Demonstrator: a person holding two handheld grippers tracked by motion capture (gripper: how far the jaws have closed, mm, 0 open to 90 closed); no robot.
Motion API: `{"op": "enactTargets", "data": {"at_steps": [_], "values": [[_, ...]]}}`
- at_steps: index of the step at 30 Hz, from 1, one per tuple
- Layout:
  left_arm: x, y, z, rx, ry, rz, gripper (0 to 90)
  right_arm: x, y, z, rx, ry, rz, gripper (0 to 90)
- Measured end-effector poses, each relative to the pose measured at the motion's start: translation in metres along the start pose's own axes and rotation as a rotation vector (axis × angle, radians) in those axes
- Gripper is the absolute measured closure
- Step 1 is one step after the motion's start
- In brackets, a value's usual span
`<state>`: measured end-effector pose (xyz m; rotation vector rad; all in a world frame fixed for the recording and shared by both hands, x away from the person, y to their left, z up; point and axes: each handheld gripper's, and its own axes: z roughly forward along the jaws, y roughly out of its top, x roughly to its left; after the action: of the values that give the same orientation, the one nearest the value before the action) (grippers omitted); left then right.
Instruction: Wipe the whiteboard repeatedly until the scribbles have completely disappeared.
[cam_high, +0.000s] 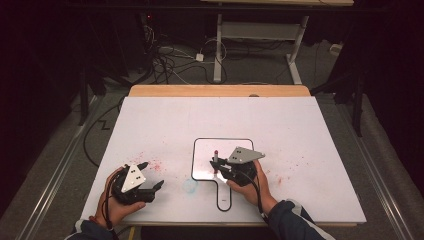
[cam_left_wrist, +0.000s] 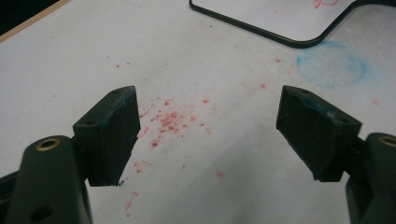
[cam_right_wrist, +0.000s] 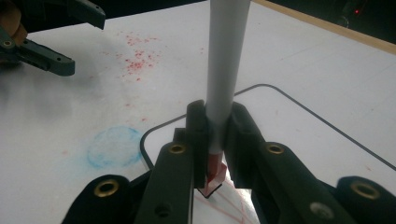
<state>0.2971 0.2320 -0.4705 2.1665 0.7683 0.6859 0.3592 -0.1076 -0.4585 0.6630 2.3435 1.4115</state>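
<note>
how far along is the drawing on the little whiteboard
Done: faint red strokes already mark the whiteboard. In hand: the right tongs clamp a red marker, tip on the board. The left tongs hang open, holding nothing. How much remains is unclear.

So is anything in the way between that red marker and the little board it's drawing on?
Nothing visible. The right gripper holds the marker upright, its red tip right at the whiteboard, with only red strokes beneath it.

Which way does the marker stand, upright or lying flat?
Upright: the marker rises from the right gripper, red tip down on the board.
</note>
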Motion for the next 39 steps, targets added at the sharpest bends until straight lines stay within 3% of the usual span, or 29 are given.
{"op": "enactTargets", "data": {"at_steps": [7,13,27,29,34,39], "values": [[-0.001,-0.001,-0.002,0.011,-0.010,-0.013,20.8,0.004,-0.002,0.008,0.040,0.007,-0.015,82.0],[-0.003,0.000,-0.001,0.013,-0.024,0.000,20.8,-0.001,-0.005,0.005,0.034,-0.005,-0.001,82.0],[-0.005,0.001,-0.002,0.015,-0.030,0.006,20.8,-0.012,-0.011,-0.016,0.075,-0.032,-0.025,82.0],[-0.005,0.001,-0.002,0.016,-0.032,0.009,20.8,-0.015,-0.012,-0.020,0.080,-0.062,-0.029,82.1],[-0.006,0.001,-0.002,0.016,-0.038,0.014,20.8,-0.026,-0.017,-0.030,0.090,-0.101,-0.015,82.1],[-0.007,0.002,0.000,0.023,-0.042,0.017,20.8,-0.027,-0.019,-0.032,0.073,-0.083,0.012,82.1]]}}
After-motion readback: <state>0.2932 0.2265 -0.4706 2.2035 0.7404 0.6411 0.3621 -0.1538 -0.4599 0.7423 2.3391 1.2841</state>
